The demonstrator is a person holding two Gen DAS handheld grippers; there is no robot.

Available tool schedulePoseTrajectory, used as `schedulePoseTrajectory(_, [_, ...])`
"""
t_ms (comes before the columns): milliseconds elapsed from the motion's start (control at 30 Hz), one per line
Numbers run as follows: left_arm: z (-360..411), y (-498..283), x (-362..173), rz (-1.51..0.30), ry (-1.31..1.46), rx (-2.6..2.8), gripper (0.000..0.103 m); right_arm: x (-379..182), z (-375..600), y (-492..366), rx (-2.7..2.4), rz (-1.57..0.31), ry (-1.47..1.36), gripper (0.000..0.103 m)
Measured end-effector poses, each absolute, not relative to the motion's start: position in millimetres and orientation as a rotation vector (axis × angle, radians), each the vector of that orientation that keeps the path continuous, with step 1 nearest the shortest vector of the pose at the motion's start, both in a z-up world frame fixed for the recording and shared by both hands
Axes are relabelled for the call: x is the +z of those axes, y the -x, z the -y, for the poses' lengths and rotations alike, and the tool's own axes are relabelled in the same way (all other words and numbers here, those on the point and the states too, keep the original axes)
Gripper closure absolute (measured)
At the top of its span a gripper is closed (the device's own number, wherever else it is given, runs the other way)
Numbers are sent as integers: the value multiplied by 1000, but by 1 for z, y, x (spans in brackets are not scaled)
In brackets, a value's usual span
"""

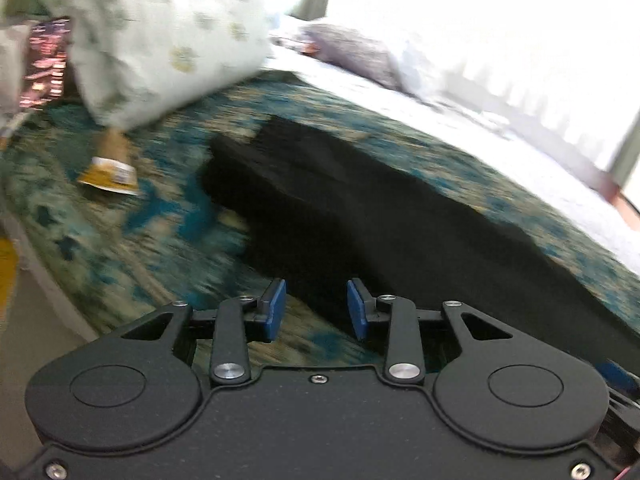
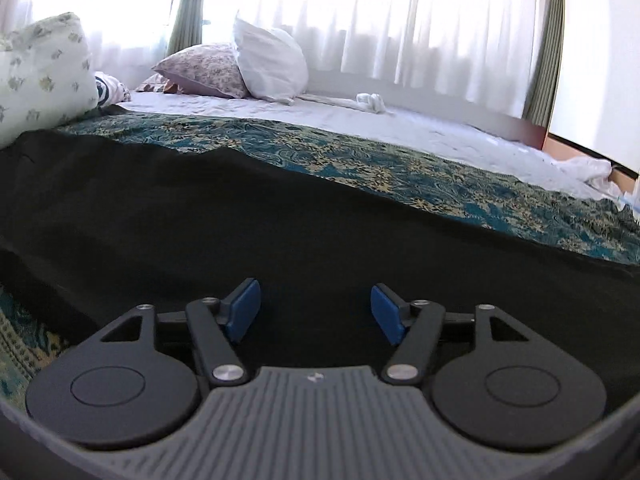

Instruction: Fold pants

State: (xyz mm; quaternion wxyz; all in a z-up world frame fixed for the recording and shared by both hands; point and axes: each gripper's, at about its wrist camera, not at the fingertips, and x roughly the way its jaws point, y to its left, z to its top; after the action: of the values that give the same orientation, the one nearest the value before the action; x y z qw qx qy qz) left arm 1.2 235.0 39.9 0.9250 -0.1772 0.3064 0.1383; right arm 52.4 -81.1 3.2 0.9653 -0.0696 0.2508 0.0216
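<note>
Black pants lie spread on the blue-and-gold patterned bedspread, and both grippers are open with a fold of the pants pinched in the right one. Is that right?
Not quite: the right gripper holds nothing. The right wrist view shows its blue pads apart above the black pants, no cloth between them. The bedspread and open left gripper are as stated.

The black pants [image 2: 280, 216] lie flat across the patterned bedspread [image 2: 440, 168], low enough for a gripper to pass over. Beyond them the bedspread and the white sheet [image 2: 360, 124] run bare toward the curtained window [image 2: 400, 20]. On the left a flowered pillow [image 1: 160, 32] stands tall at the pants' end and blocks that side; a small yellow packet [image 1: 108, 176] lies just below it. Two more pillows [image 2: 248, 64] crowd the far left corner, and a knotted white cloth [image 2: 370, 102] lies on the sheet.
</note>
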Motion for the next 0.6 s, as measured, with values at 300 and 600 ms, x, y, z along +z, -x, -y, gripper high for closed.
schedulePoseTrajectory(300, [-292,-54,25,-585,491,332,71,0,89,-53,36,-517,92,21])
schedulePoseTrajectory(600, [-323,-85,4,-582,581,264,52,-2,86,-55,31,-514,107,21])
